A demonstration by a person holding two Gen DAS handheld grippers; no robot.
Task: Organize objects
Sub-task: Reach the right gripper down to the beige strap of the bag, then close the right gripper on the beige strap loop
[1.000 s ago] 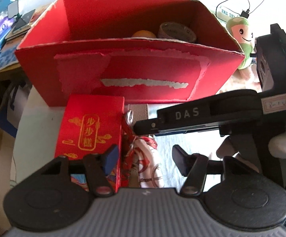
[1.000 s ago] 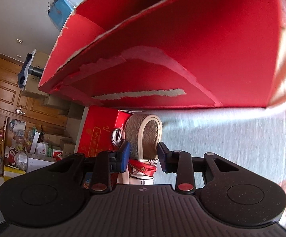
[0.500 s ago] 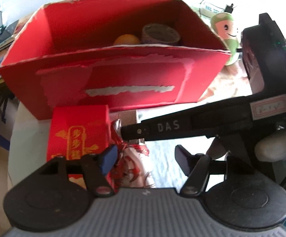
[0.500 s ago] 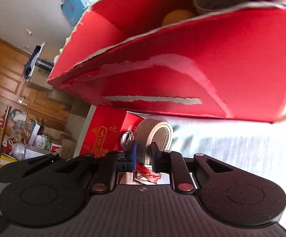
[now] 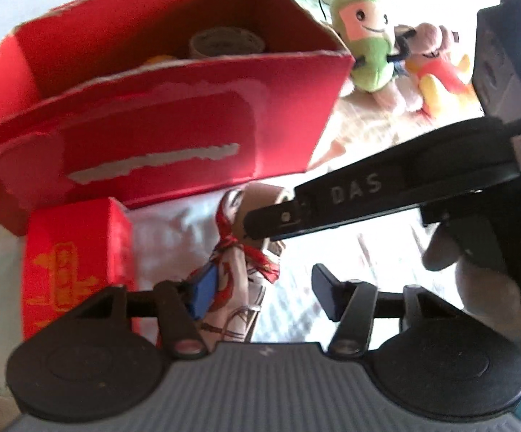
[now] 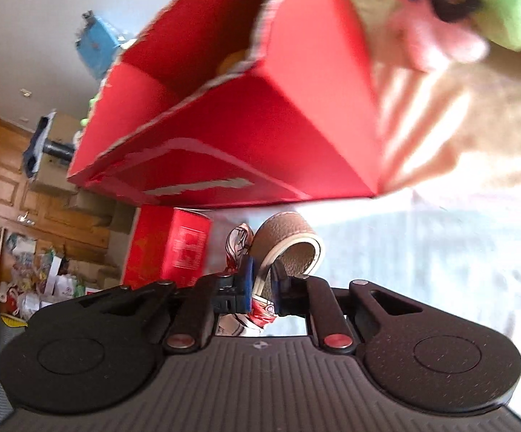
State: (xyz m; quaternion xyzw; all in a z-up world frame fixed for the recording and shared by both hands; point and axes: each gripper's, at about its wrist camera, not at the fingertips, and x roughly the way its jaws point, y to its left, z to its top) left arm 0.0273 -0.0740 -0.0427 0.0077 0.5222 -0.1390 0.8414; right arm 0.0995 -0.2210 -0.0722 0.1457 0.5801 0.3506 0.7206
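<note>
Two tongs are in my views. My right tongs (image 6: 262,280) are closed down on the rim of a brown leather loop (image 6: 289,248), a strap-like ring with a pale edge, held just in front of the large red box (image 6: 260,136). My left tongs (image 5: 264,288) stand wide apart and hold nothing; one finger lies against a red-and-white patterned scarf bundle (image 5: 239,270) on the white-covered counter (image 5: 167,237). A small red carton (image 5: 73,255) with gold print stands at the counter's left edge, touching the box front. Inside the box I see a tape roll (image 5: 224,41) and something orange (image 5: 157,60). Two plush toys (image 5: 368,50) lie beyond the box's right end.
</note>
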